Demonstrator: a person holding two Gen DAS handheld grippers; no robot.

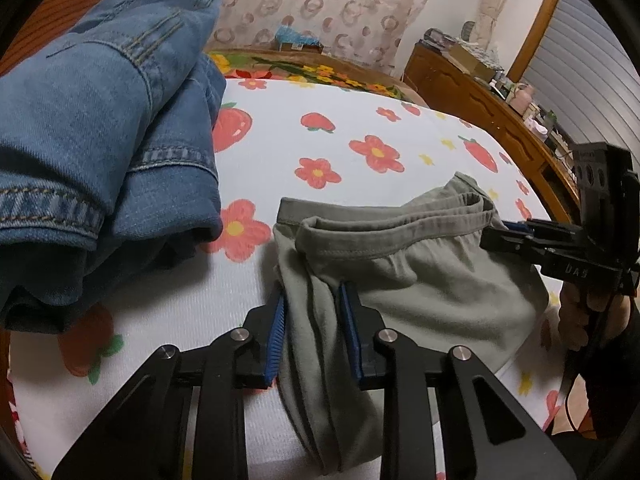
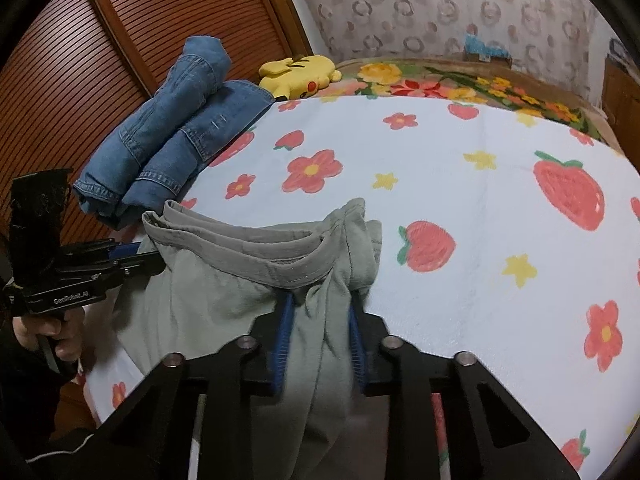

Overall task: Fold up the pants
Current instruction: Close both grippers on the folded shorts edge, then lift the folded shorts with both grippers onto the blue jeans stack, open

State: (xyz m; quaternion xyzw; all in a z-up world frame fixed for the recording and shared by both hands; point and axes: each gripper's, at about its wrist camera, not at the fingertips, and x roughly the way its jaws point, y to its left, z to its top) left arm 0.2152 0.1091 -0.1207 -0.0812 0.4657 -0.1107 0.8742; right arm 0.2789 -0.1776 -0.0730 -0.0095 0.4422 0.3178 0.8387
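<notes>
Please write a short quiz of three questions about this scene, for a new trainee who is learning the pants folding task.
1. True or false: both the left gripper and the right gripper are clamped on the grey pants.
2. Multiple choice: where do the folded jeans lie, seen from the right wrist camera? A) under the grey pants; B) on the bed sheet, far left, apart from the grey pants; C) on the floor.
3. Fill in: the yellow object beyond the jeans is a plush ____.

Key:
1. True; grey fabric is bunched between each gripper's blue pads.
2. B.
3. Toy.
</notes>
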